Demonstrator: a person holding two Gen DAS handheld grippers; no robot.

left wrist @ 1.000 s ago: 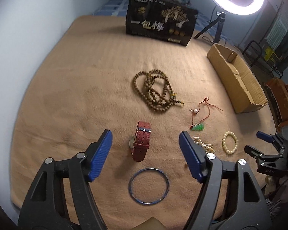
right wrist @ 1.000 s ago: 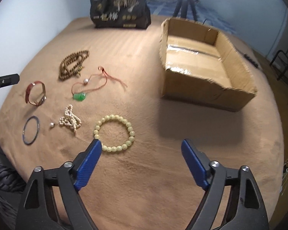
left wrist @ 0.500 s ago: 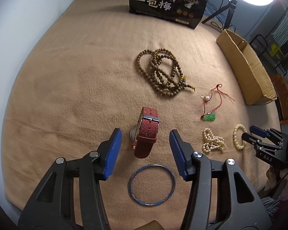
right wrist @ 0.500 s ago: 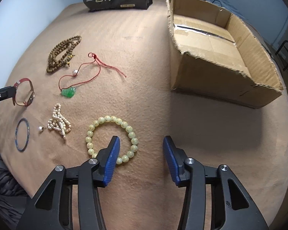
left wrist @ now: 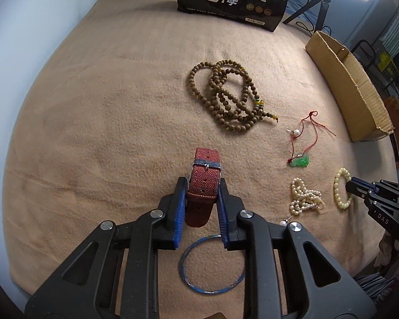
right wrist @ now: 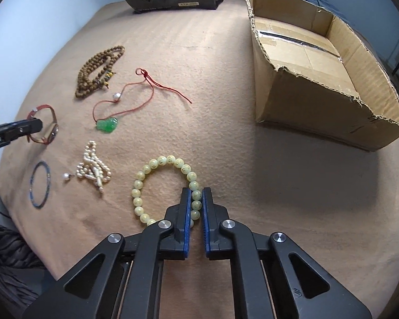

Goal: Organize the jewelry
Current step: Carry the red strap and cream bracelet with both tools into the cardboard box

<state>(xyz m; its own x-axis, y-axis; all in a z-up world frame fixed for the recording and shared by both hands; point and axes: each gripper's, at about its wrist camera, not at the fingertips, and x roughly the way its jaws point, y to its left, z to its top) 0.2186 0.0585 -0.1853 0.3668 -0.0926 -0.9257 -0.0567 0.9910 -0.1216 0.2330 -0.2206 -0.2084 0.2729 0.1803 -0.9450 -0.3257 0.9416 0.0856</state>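
Gripping the red watch (left wrist: 203,186) by its strap, my left gripper (left wrist: 200,199) had its 2 blue pads pressed against the strap's edges, so the hold looked narrow. In that left view the watch stood on the tan blanket (left wrist: 93,106) with the blue bangle (left wrist: 211,265) just behind my fingers, and I judged a straight, slow lift was best, so the strap would not twist out or drag the bangle. Compared with 0.5 s before, my pads had gone from standing well apart on either side of the watch to closed on it.

From the right view, my right gripper (right wrist: 196,204) was nearly closed on the near side of the pale bead bracelet (right wrist: 165,188), with a few beads pinched between the pads. The cardboard box (right wrist: 319,79) sat open, well apart to the right, and I judged it the likely place for both pieces. Beads roll, so I thought firm pressure and a level carry mattered. Half a second earlier these pads were still apart above the bracelet's edge.
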